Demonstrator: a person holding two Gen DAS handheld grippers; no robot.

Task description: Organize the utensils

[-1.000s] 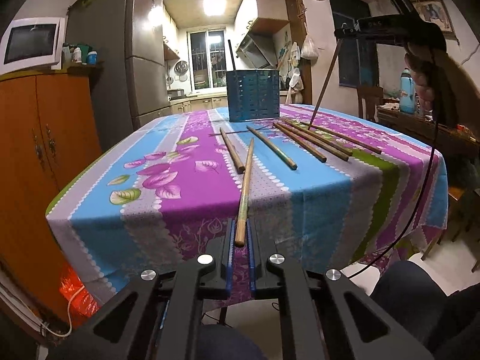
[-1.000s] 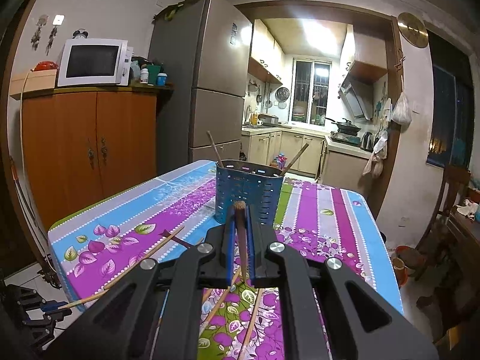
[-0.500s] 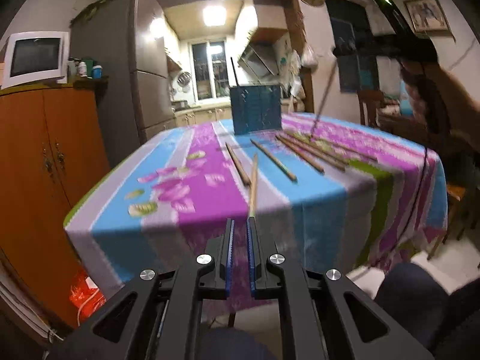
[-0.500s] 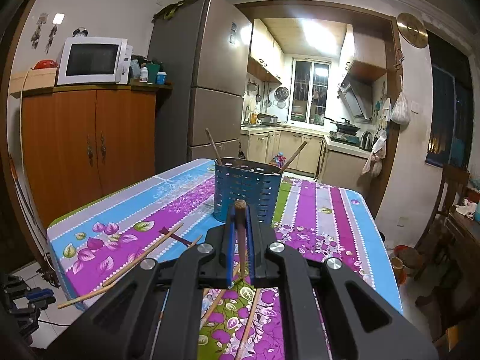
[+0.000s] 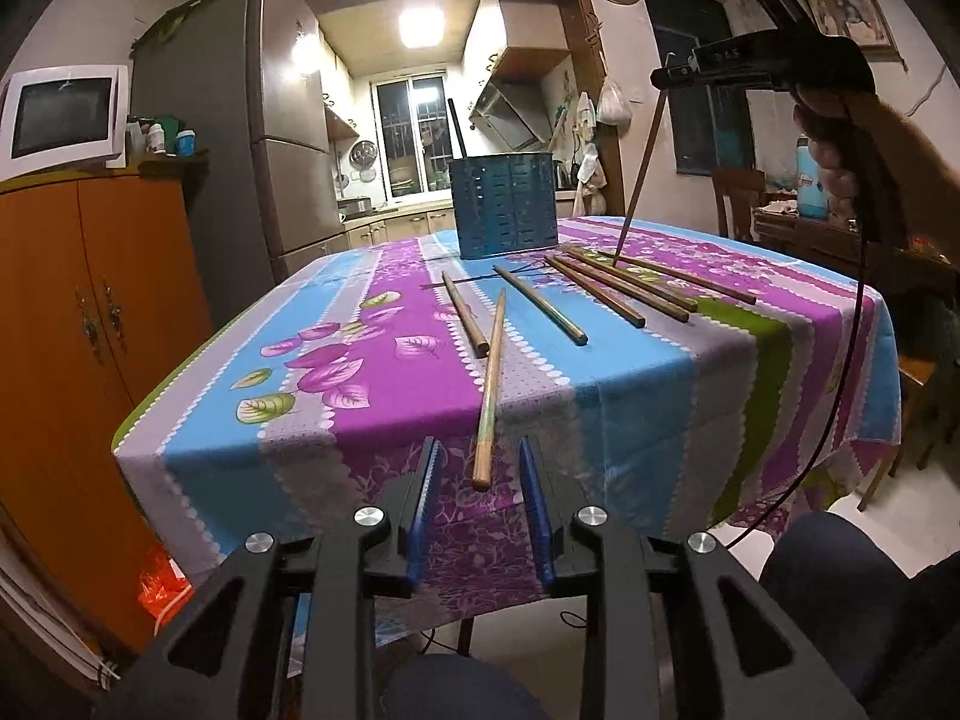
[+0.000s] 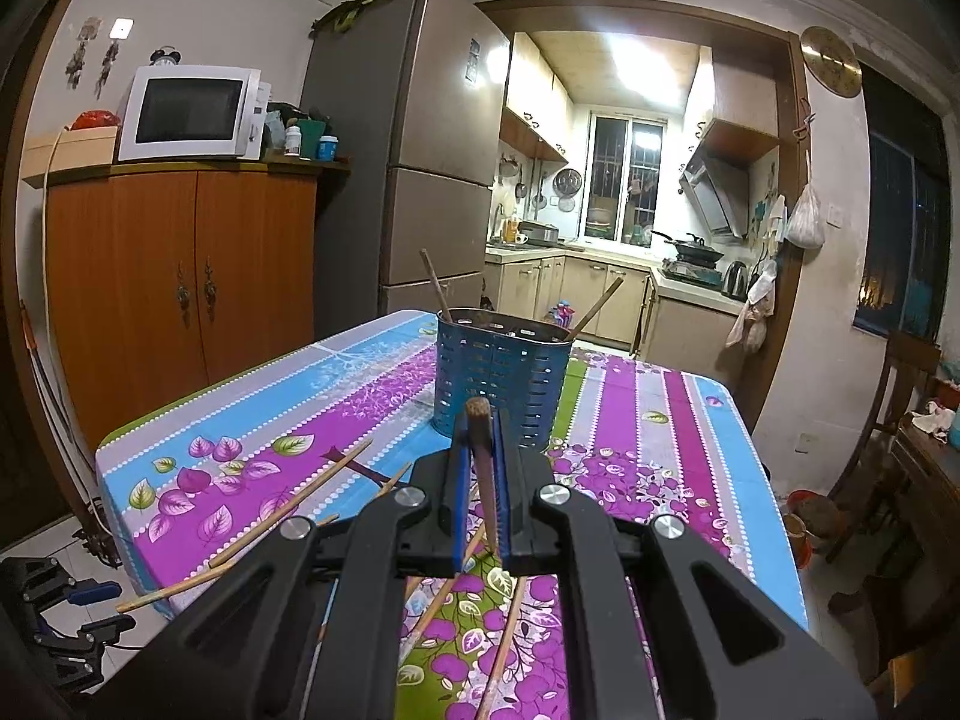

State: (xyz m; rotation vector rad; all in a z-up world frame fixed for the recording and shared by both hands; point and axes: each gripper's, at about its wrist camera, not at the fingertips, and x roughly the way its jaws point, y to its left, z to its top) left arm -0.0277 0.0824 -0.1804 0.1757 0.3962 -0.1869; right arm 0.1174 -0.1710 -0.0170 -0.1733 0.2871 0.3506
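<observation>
Gripping a chopstick (image 6: 483, 474), right fingers (image 6: 457, 516); left fingers (image 5: 429, 480) just parted.

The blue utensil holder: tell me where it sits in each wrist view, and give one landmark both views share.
Left wrist view: the blue utensil holder stands at the far end of the table, upper centre, beyond the loose chopsticks.
Right wrist view: it stands at centre, just past the right tool, which is shut on a chopstick.
Shared landmark: the kitchen window behind the holder.
</observation>
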